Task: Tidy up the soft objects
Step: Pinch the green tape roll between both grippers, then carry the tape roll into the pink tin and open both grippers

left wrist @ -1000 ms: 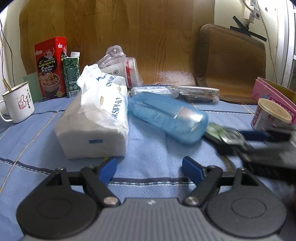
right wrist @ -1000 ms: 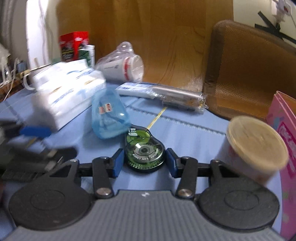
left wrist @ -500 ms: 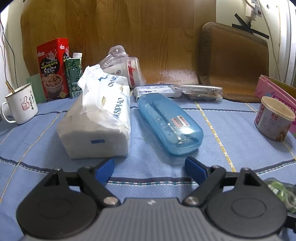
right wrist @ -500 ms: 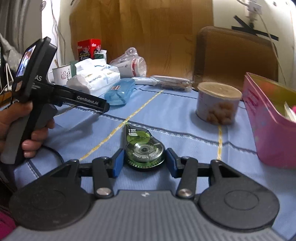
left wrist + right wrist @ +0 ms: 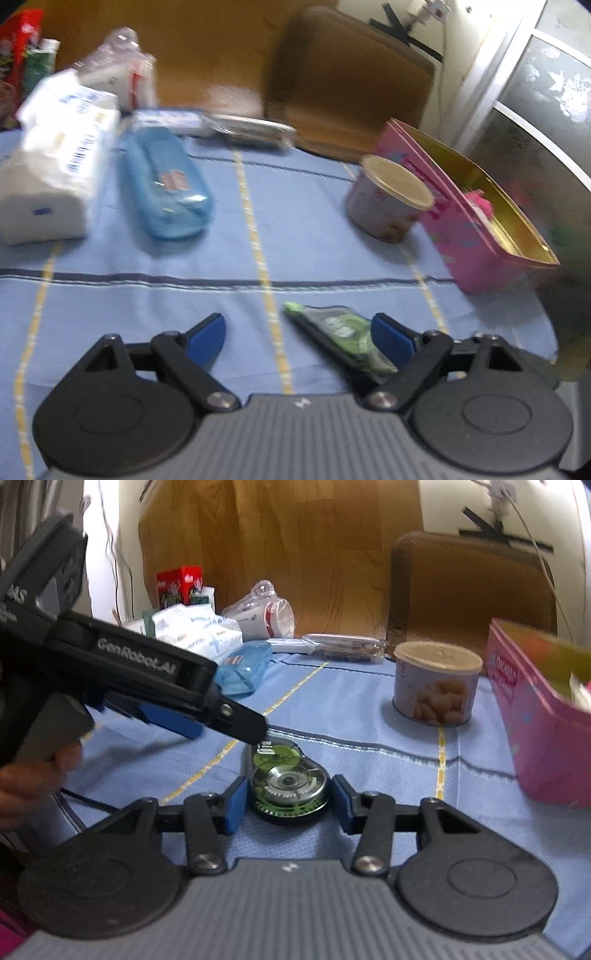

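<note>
A green correction-tape dispenser (image 5: pixel 288 779) sits low over the blue cloth, and my right gripper (image 5: pixel 288 805) is shut on its round body. From the left, my left gripper (image 5: pixel 218 729) comes in over the dispenser's tip. In the left wrist view the dispenser (image 5: pixel 332 328) lies between that gripper's (image 5: pixel 299 336) fingers, close to the right one. Its jaws are closing and the pads do not press on it. A white tissue pack (image 5: pixel 55 166) lies far left, away from both grippers.
A blue plastic case (image 5: pixel 166 184) lies beside the tissue pack. A snack can (image 5: pixel 436 686) and an open pink tin box (image 5: pixel 546 716) stand to the right. Bagged cups (image 5: pixel 266 616), flat packets (image 5: pixel 340 644) and a brown chair (image 5: pixel 469 598) are behind.
The left wrist view has swung right, from the tissue pack and blue case to the dispenser and pink tin. The right gripper carried the dispenser toward the front and then stayed put.
</note>
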Tool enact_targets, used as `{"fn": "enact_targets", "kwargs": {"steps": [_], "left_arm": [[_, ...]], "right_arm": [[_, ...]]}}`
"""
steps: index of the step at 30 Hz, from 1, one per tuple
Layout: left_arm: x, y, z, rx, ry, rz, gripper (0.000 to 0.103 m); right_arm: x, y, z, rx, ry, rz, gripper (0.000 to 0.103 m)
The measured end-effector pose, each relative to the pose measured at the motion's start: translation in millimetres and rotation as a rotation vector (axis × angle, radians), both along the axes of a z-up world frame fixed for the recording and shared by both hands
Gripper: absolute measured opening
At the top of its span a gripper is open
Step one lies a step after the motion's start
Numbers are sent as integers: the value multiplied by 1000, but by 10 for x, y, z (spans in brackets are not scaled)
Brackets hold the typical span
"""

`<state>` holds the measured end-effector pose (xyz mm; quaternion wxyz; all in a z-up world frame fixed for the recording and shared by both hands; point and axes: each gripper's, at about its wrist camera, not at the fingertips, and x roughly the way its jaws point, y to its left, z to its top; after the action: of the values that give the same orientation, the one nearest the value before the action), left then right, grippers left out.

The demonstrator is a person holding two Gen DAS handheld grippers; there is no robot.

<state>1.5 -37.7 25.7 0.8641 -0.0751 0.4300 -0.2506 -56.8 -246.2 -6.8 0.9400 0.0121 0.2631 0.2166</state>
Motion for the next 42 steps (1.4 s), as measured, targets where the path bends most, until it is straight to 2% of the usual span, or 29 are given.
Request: {"fn": "enact_targets", "kwargs": {"steps": [1,2,3,5,6,9,14,17,20,23,26,31,35,39,42], "left_arm": [[0,-33,5,-14,13,-13,79],[8,-76,3,-33,32,-33,71],[17,-128,-2,-53,53,-56,56],[55,-256,-28,-100,111,-108,39],[68,-320,-14,-114,115,-123,36],[65,-541,153,-122,61,-178,36],[150,-1094,550,-152,-63,-311,37],[278,-1519,622,-168,-115,-358,38],[394,-1886,580,-152,-139,-370,41],[425,-2138,494,-88,-164,-345,51],[393,-2227,443,-51,-205,-353,51],[238,-1978,522,-50,-264,-359,58],[135,-1411,550,-95,-291,-321,60],[109,-620,374,-104,-257,-211,60],[113,-32,178,-12,-222,-46,60]], "right_arm": [[11,-61,3,50,20,-1,51],[25,-121,4,99,41,-2,51],[40,-184,2,150,62,-4,51],[59,-296,-5,236,93,-10,51],[52,-299,7,246,91,-23,51],[-39,-361,120,206,4,-81,51],[-151,-641,414,135,-196,-217,51],[-84,-825,499,66,-267,-325,51],[92,-1011,490,14,-273,-420,51],[259,-1160,436,-20,-249,-493,52],[354,-1306,333,-56,-213,-569,52],[255,-1306,281,-54,-241,-612,52],[114,-1124,330,-35,-307,-577,52],[127,-820,385,-35,-326,-454,52],[225,-493,374,-16,-252,-291,52]]}}
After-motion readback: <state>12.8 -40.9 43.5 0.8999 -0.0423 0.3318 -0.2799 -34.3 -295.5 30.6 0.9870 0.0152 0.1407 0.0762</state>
